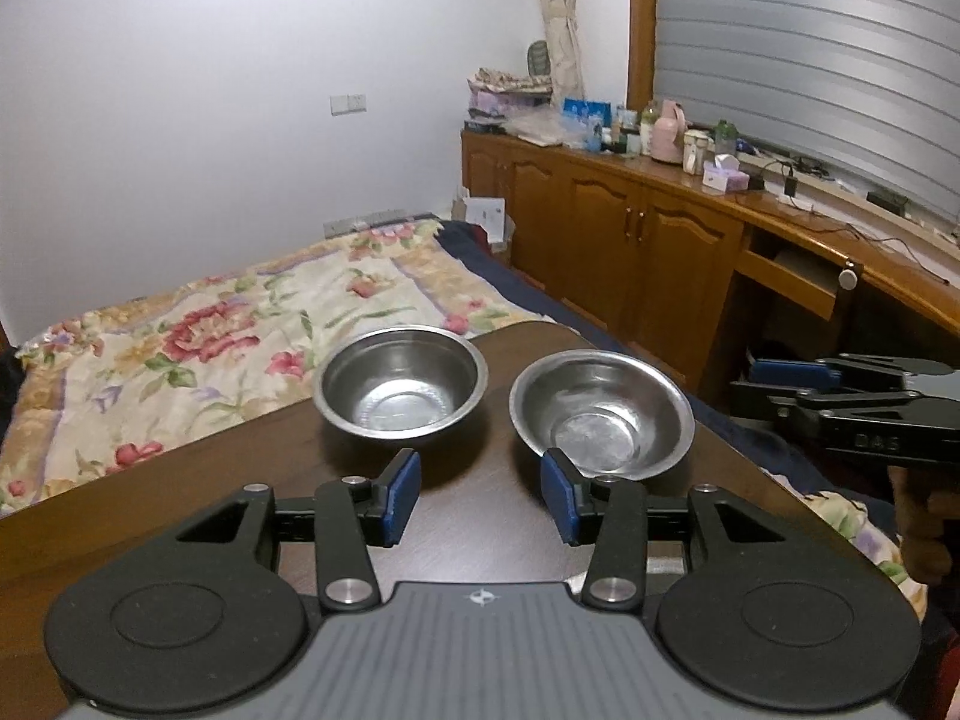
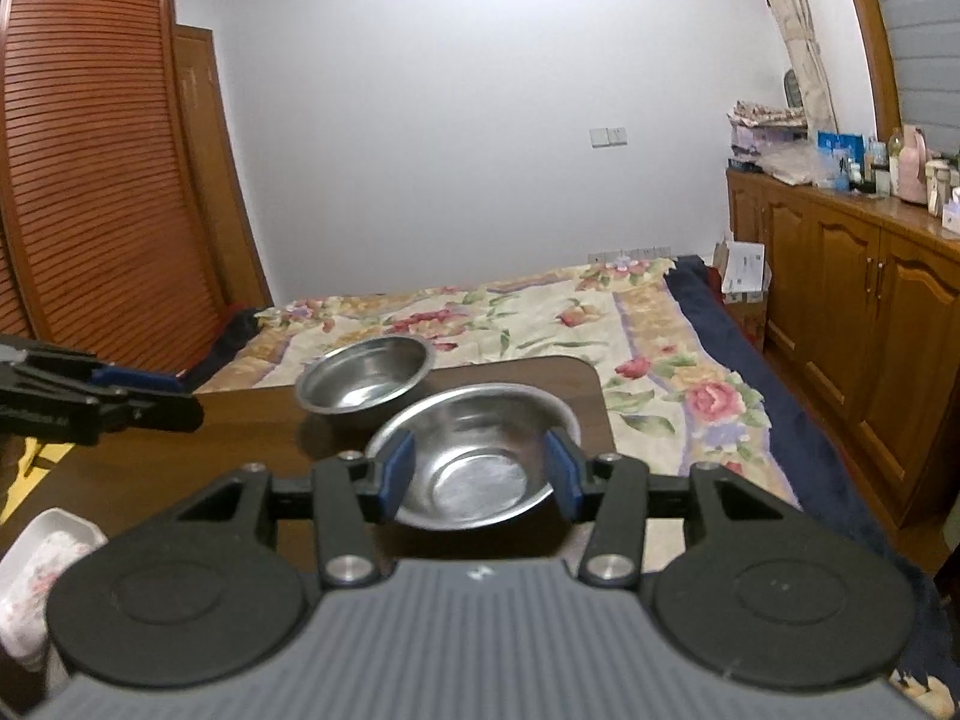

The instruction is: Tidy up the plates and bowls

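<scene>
right gripper (image 2: 480, 474) jaws wide, shallow bowl (image 2: 474, 462) between, deep bowl (image 2: 365, 381) beyond

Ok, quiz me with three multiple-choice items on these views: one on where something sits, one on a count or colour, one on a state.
1. Where do the steel bowls sit?
A. on the bed
B. on the dark wooden table
C. on the sideboard

2. How many steel bowls show?
A. one
B. two
C. four

3. How does the right gripper stand?
A. open, empty
B. shut on a bowl
C. out of view

Answers:
1 B: the deeper bowl and the wider bowl rest on the table.
2 B: both views show only those two.
3 A: the right gripper has its fingers spread, with nothing held.
</scene>
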`<state>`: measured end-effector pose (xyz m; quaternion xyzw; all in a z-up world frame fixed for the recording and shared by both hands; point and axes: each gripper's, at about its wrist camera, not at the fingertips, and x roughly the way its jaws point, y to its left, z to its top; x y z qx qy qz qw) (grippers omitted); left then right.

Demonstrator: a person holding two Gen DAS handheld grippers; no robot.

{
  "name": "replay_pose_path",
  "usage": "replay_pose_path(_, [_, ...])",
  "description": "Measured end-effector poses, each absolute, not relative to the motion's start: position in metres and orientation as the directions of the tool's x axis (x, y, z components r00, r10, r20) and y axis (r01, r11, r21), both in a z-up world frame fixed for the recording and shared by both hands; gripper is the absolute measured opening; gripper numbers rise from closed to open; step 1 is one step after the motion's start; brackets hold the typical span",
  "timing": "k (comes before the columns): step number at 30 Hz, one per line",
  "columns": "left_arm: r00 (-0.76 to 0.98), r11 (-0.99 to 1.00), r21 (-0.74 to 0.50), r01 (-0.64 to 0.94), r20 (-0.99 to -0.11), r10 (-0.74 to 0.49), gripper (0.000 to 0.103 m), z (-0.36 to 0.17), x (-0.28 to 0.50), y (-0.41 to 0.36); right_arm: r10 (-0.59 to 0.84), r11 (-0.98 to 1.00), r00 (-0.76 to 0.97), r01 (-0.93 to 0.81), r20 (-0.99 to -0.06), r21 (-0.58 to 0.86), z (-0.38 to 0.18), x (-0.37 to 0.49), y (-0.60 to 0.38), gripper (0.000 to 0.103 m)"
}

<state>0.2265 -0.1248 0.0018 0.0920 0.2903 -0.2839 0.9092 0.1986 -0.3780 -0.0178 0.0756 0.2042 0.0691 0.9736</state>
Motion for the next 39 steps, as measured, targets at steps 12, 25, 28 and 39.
replay_pose_path(12, [0.592,0.802,-0.015,0.598,-0.667,-0.453,0.048,-0.026,0.276,-0.169,0.183,0.964,0.882,-0.075,-0.434,0.256,-0.047,0.236,-0.394,0.049])
replay_pose_path(25, [0.508,0.774,-0.05,0.631,-0.727,-0.462,0.045,-0.048,0.3,-0.194,0.219,0.947,0.86,-0.074,-0.462,0.311,-0.055,0.246,-0.397,0.049])
replay_pose_path(28, [0.501,0.77,-0.046,0.636,-0.735,-0.457,0.045,-0.05,0.304,-0.198,0.229,0.944,0.854,-0.078,-0.466,0.32,-0.056,0.249,-0.397,0.049])
replay_pose_path(39, [0.464,0.766,-0.076,0.638,-0.756,-0.462,0.028,-0.055,0.313,-0.201,0.258,0.938,0.835,-0.096,-0.486,0.334,-0.059,0.254,-0.395,0.049])
